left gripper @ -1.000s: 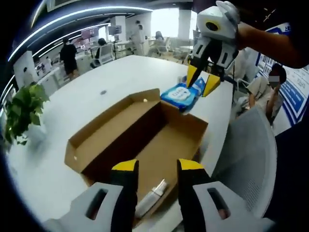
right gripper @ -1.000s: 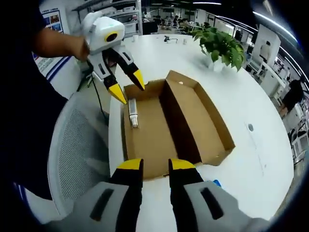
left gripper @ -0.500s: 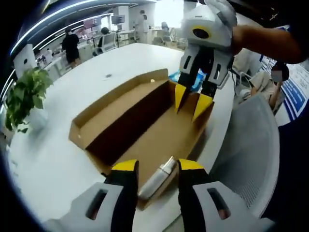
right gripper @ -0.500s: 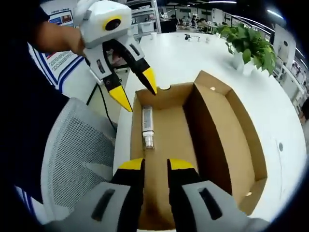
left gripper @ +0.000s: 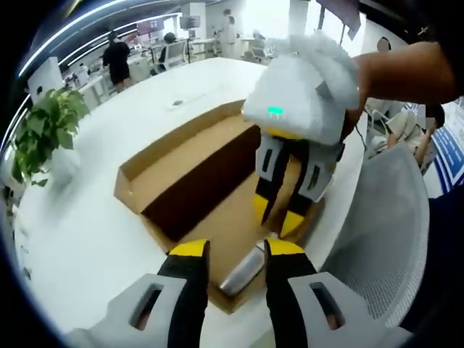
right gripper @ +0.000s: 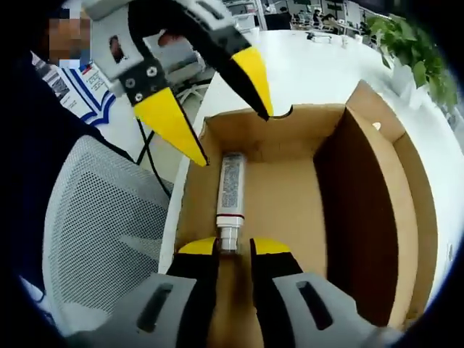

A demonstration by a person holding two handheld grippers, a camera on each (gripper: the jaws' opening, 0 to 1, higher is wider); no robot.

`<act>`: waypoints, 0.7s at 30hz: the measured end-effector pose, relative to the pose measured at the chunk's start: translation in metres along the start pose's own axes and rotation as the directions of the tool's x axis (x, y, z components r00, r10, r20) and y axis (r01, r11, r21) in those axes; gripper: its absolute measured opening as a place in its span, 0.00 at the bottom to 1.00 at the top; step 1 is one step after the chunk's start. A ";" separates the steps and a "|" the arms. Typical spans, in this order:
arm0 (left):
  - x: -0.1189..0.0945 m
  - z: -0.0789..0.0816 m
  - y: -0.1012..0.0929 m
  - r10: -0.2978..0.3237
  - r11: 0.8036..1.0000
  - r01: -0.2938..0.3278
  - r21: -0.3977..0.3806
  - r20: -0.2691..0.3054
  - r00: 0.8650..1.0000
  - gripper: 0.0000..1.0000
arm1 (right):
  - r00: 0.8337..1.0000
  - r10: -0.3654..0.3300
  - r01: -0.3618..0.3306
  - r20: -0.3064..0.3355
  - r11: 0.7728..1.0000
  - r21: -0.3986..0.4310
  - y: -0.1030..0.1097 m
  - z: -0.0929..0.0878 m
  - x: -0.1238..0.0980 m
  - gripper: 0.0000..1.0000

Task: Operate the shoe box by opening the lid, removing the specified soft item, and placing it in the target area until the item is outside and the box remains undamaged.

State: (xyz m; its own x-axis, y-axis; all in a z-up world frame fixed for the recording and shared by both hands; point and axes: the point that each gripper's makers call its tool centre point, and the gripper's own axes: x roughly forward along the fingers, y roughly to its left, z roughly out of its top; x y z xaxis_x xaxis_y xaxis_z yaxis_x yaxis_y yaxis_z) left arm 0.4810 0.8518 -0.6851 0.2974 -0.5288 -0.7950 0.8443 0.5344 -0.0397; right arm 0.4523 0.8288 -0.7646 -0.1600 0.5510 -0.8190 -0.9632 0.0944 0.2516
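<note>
Right gripper view, right gripper (right gripper: 234,250) now lowered to tube (right gripper: 230,192) in box (right gripper: 377,185)

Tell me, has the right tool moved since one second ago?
Yes. The right tool has moved from the blue pack beyond the box end down into the shoe box, toward the tube.

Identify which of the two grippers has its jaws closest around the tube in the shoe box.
The right gripper: its jaws flank the tube's cap end, while the left gripper hovers open above the far end.
</note>
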 end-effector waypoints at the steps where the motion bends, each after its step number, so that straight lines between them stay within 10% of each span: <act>1: 0.000 0.000 0.000 -0.001 1.000 0.001 0.000 0.001 1.000 0.28 | 1.000 0.008 -0.008 0.002 1.000 0.001 0.000 0.002 0.002 0.17; 21: 0.002 -0.013 0.010 -0.010 0.999 0.011 -0.053 0.010 1.000 0.28 | 0.996 0.028 -0.029 -0.085 1.000 -0.008 -0.001 -0.009 0.026 0.18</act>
State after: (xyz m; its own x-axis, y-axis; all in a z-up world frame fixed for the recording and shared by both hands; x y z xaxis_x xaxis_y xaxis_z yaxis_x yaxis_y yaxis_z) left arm 0.4844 0.8645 -0.6953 0.2933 -0.5409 -0.7883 0.8228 0.5627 -0.0800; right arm 0.4473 0.8357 -0.7911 -0.2050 0.4812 -0.8523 -0.9599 0.0712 0.2711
